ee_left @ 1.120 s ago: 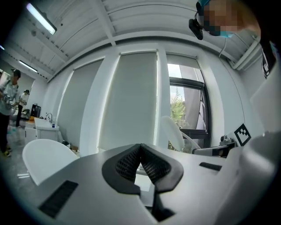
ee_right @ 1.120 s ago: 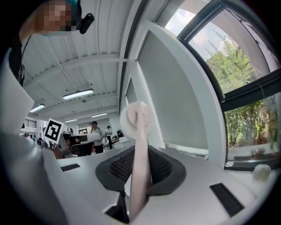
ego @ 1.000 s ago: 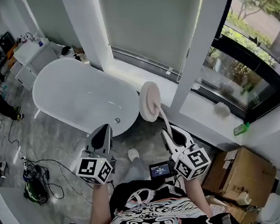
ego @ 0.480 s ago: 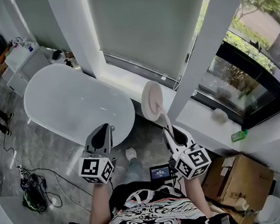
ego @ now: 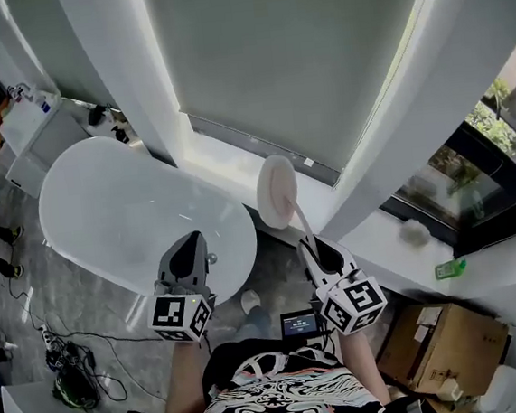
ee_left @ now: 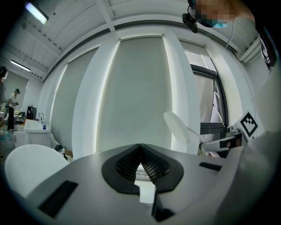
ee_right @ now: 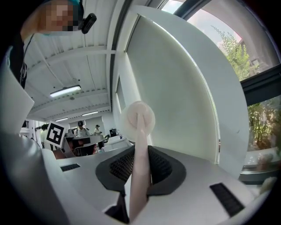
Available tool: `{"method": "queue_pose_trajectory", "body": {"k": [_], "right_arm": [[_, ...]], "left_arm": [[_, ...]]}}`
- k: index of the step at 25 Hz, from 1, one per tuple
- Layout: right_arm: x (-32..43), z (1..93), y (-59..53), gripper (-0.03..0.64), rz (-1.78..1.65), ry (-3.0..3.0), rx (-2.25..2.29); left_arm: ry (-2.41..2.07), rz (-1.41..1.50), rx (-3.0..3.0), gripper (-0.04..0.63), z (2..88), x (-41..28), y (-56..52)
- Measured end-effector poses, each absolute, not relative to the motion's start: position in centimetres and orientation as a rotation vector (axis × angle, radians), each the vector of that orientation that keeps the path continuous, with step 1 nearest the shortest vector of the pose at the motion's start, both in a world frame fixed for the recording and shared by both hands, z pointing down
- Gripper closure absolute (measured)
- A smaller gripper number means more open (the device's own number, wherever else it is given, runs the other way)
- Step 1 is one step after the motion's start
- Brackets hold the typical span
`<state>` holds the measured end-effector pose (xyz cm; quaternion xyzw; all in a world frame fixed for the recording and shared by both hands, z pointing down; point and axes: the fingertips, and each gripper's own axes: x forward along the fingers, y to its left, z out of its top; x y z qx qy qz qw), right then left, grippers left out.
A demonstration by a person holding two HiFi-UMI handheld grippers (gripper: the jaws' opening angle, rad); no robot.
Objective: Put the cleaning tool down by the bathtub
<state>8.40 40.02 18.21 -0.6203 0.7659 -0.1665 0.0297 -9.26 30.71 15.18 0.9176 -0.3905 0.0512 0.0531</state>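
Note:
The cleaning tool (ego: pixel 276 191) is a pale round pad on a thin handle. My right gripper (ego: pixel 317 247) is shut on that handle, and the pad stands up above it, near the window sill. In the right gripper view the cleaning tool (ee_right: pixel 138 117) rises from between the jaws of the right gripper (ee_right: pixel 140 169). The white oval bathtub (ego: pixel 123 214) lies to the left. My left gripper (ego: pixel 188 249) hovers over the tub's near end, shut and holding nothing. In the left gripper view the left gripper (ee_left: pixel 141 159) has its pads together, with the bathtub (ee_left: pixel 30 165) at lower left.
A white window sill (ego: pixel 370 236) runs behind the tub below a drawn blind. Cardboard boxes (ego: pixel 453 350) stand at the right. Cables (ego: pixel 69 364) lie on the grey floor at left. A white cabinet (ego: pixel 28 123) stands beyond the tub, and people stand at the far left.
The head view has tilted upward a little, so more of the blind shows. Both grippers keep nearly the same places, and the right one still holds the tool.

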Motion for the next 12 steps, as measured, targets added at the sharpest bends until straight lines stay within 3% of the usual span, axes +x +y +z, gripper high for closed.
{"method": "queue_pose_trajectory", "body": {"k": [12], "right_arm": [[7.9,18.6,27.3,0.52,-0.55,2.364,-1.914]], "left_arm": [[-1.227,0.116,2.762,0.58,15.2,-10.0,17.6]]}}
